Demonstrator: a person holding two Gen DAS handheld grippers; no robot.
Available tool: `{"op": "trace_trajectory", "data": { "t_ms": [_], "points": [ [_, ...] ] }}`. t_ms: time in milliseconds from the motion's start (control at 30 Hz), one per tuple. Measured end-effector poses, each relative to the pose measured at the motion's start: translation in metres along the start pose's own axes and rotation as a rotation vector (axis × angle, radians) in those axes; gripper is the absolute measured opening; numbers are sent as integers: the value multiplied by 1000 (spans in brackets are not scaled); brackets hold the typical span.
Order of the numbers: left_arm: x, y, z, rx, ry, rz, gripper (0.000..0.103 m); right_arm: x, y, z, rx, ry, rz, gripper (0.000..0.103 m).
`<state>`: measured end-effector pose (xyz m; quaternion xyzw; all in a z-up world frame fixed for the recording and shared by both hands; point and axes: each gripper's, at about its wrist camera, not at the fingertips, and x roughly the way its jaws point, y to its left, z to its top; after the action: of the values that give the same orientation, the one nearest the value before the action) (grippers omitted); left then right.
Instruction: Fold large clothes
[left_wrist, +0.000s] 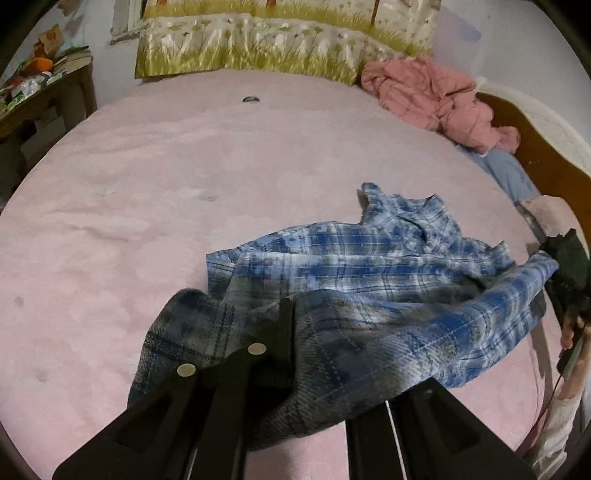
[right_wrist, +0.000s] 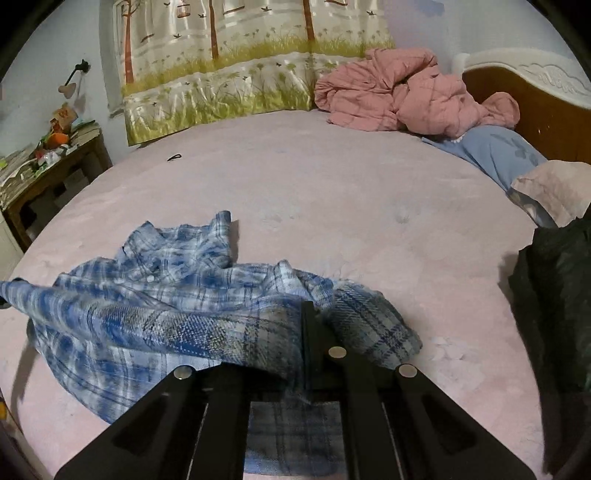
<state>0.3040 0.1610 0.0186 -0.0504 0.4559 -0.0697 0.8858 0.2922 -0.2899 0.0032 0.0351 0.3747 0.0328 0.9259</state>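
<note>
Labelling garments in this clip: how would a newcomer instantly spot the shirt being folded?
Start from the big pink bed. Near its front edge lies the plaid shirt, crumpled, with the left gripper and right gripper each shut on part of it. Its blue-and-white checks set it apart from the plain pink quilt heaped by the headboard.

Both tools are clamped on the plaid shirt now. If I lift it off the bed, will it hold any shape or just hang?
Probably just hangs: the plaid shirt already sags between the left tool and the right tool, rumpled on the bed. Likely light; its woven cloth shouldn't slip easily.
</note>
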Motion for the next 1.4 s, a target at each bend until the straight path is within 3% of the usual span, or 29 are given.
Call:
{"op": "trace_trajectory", "data": {
  "t_ms": [233, 400, 533, 633, 700, 767, 800, 900, 1000, 1067, 1167, 1267, 1400],
  "points": [
    [59, 12, 13, -112, 67, 82, 12, 55, -4, 15, 8, 98, -4, 6],
    [75, 1, 4, -14, 2, 142, 15, 84, -7, 7, -2, 122, -2, 6],
    [76, 2, -1, -2, -54, 135, 18, 85, -10, 7, -9, 93, 19, 10],
    [68, 7, -15, -28, -162, 147, 40, 82, -9, 3, -13, 54, 21, 10],
    [56, 4, -22, -21, -206, 168, 73, 72, -12, -2, 4, 4, 38, 12],
    [36, -7, -28, 24, -321, 204, 98, 59, -17, -3, 32, -40, 64, 14],
    [28, -11, -32, 49, -377, 211, 103, 52, -20, -3, 44, -69, 76, 15],
    [24, -13, -33, 68, -410, 192, 103, 46, -24, -1, 71, -96, 73, 22],
    [37, -10, -27, 54, -360, 215, 103, 54, -23, -1, 62, -64, 33, 34],
    [46, -6, -23, 42, -315, 215, 103, 58, -19, -1, 45, -48, 38, 57],
    [55, 2, -20, -7, -272, 232, 103, 58, -13, -1, 7, -45, 59, 79],
    [59, 15, -22, -89, -251, 259, 103, 50, -9, -4, -24, -66, 59, 87],
    [45, 42, -25, -228, -333, 229, 103, 28, -24, -4, 38, -176, -25, 87]
  ]
}}
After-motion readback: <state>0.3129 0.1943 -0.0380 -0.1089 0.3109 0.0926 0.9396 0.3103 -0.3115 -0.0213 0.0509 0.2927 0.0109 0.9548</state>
